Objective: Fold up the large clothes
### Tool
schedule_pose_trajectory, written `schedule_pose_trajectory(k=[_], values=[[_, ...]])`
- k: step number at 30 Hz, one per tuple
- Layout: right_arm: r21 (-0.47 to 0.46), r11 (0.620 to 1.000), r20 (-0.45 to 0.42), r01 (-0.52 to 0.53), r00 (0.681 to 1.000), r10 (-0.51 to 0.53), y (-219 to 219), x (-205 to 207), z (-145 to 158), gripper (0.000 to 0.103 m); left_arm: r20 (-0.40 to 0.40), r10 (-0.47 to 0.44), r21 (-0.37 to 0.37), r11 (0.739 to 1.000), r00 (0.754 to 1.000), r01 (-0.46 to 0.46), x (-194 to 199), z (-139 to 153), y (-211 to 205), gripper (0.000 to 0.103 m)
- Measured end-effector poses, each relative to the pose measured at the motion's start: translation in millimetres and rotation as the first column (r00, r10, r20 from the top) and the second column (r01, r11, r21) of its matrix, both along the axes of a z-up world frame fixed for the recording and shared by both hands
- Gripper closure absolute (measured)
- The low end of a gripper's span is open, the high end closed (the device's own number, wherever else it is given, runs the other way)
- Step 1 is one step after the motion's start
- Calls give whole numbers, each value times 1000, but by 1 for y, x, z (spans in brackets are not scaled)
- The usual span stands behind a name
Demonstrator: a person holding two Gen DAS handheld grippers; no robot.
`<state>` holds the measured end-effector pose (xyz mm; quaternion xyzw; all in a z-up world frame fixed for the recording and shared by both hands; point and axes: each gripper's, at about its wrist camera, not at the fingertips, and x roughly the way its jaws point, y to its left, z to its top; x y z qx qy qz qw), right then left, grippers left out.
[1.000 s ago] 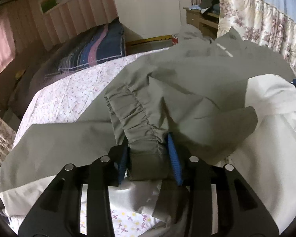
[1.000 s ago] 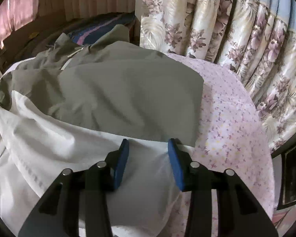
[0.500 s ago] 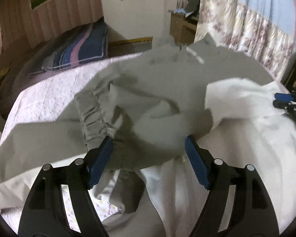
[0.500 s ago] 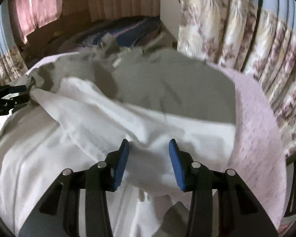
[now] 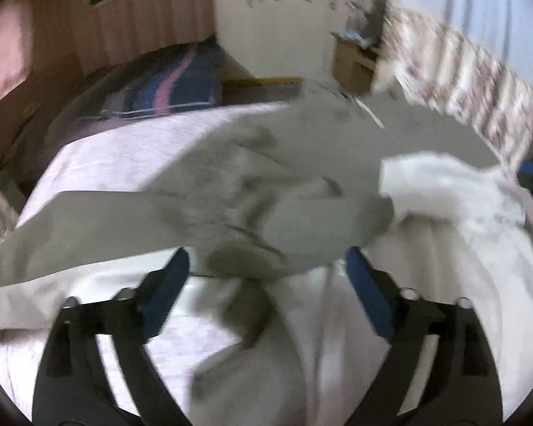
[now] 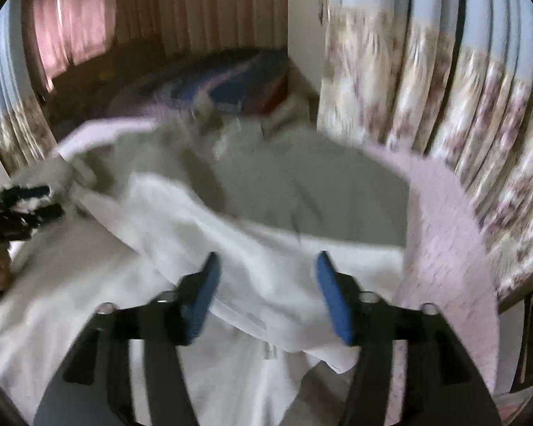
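Observation:
A large grey-green jacket (image 5: pixel 302 177) with a white lining (image 5: pixel 444 191) lies spread on a bed. Its folded sleeve lies in front of my left gripper (image 5: pixel 268 277), whose jaws are opening wide, apart from the cloth. In the right wrist view the jacket (image 6: pixel 302 184) shows its white lining (image 6: pixel 252 248) turned over near the hem. My right gripper (image 6: pixel 266 280) hovers just above that lining with its jaws opening and nothing pinched. The left gripper (image 6: pixel 25 195) shows at the left edge of the right wrist view. Both views are blurred.
The bed has a pale floral sheet (image 5: pixel 124 149). A dark blue and pink blanket (image 5: pixel 174 88) lies at the head. Floral curtains (image 6: pixel 444 106) hang along the right side. A wooden cabinet (image 5: pixel 351 64) stands in the far corner.
My left gripper let go of the elastic sleeve cuff and drew back with its jaws spread wide. My right gripper rose, pulled back over the white lining, and its jaws widened.

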<state>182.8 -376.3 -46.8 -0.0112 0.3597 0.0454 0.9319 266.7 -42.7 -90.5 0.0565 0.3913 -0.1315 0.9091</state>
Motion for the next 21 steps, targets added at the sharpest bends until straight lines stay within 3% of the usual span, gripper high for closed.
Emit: schedule_pose_trajectory(k=[3, 7, 15, 21], values=[[-61, 998, 95, 28, 995, -22, 9, -11, 30, 21, 42, 84, 9, 996, 996, -85, -8, 22, 33, 4], [-59, 995, 153, 84, 985, -74, 3, -12, 49, 21, 70, 213, 14, 977, 975, -214, -26, 44, 92, 3], [101, 979, 118, 176, 975, -188, -33, -3, 54, 21, 68, 439, -7, 898, 896, -439, -46, 49, 223, 3], [130, 967, 84, 217, 970, -229, -38, -4, 39, 21, 48, 507, -13, 862, 861, -507, -47, 42, 300, 3]])
